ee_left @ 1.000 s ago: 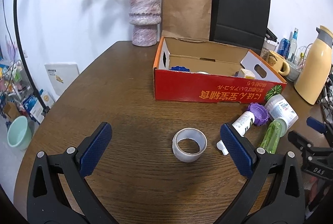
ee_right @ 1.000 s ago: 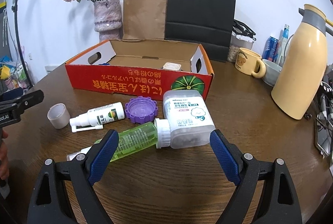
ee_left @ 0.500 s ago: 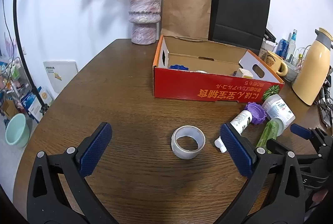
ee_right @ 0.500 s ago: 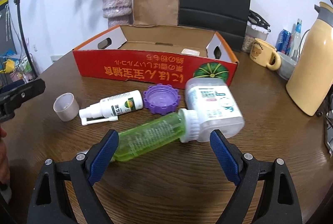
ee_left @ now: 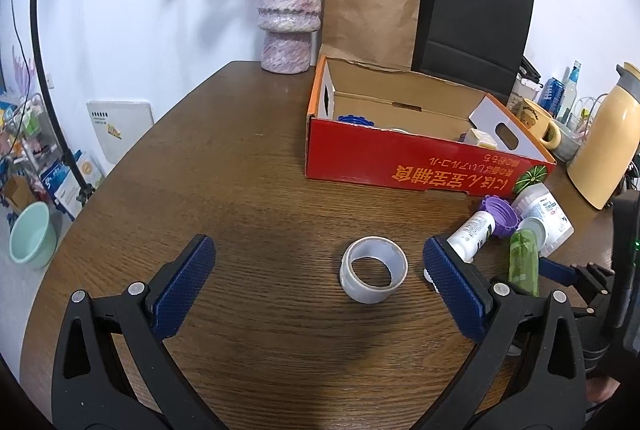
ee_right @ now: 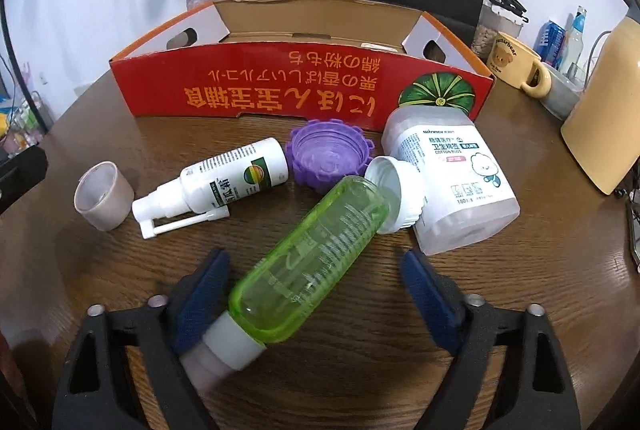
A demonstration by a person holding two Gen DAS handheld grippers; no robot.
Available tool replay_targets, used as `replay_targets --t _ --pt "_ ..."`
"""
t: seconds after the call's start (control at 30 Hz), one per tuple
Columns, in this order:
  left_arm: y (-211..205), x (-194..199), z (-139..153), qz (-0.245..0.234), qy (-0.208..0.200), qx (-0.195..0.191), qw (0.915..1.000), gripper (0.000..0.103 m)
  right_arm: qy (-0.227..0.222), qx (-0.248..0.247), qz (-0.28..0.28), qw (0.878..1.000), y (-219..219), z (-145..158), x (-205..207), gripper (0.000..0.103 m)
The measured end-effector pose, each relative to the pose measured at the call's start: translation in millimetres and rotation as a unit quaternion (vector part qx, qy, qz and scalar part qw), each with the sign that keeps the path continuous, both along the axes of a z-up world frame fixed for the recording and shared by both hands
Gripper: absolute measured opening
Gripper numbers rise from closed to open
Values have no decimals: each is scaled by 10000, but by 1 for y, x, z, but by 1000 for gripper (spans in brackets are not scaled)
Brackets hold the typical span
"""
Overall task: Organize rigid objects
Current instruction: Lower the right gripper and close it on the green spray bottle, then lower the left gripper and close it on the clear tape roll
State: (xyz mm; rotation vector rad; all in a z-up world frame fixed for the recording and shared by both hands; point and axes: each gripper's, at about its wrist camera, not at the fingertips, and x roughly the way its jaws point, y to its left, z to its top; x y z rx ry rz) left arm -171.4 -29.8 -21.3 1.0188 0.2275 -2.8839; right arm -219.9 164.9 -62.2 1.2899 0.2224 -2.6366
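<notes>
**Right jaws closing around the green bottle, left gripper wide over the tape**

Your wooden table (ee_left: 240, 158) carries everything. At its far side sits the red cardboard box (ee_right: 304, 90), open on top, with a few small items already inside. Just near of the box's right end lies the white cotton-bud jar (ee_right: 452, 174) on its side. The green bottle (ee_right: 316, 254) lies slantwise in front of it, its far end touching the jar's white lid and its white cap end nearest you. Left of these lie the white spray bottle (ee_right: 228, 182) and the purple lid (ee_right: 328, 158), touching each other. Farther left stands the tape roll (ee_left: 374, 274), apart from the rest.

Your right gripper (ee_right: 316, 294) straddles the green bottle; its jaws are closing, the left pad at the bottle's cap end, the right pad still clear of it. Your left gripper (ee_left: 320, 286) hangs wide open, with the tape roll between its pads untouched.
</notes>
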Motion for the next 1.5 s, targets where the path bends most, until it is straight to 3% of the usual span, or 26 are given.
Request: replay_targets --t 0.3,0.43,0.87,1.17,1.5 --pt "-1 -2 -2 16 -77 24 10000 103 -174 -30 593 9981 19 1 3 61" --pt "-1 -4 -3 31 -115 28 9999 103 -217 72 814 9964 25 3 -2 38" --pt "-1 -7 -6 42 -182 23 9998 103 502 357 940 9937 13 5 8 36" --pt "5 -8 -8 -26 -185 -74 9998 103 1196 105 646 9907 28 24 24 35" --pt "19 -8 -9 -250 -84 -229 9994 103 1518 -301 621 9860 40 41 32 35"
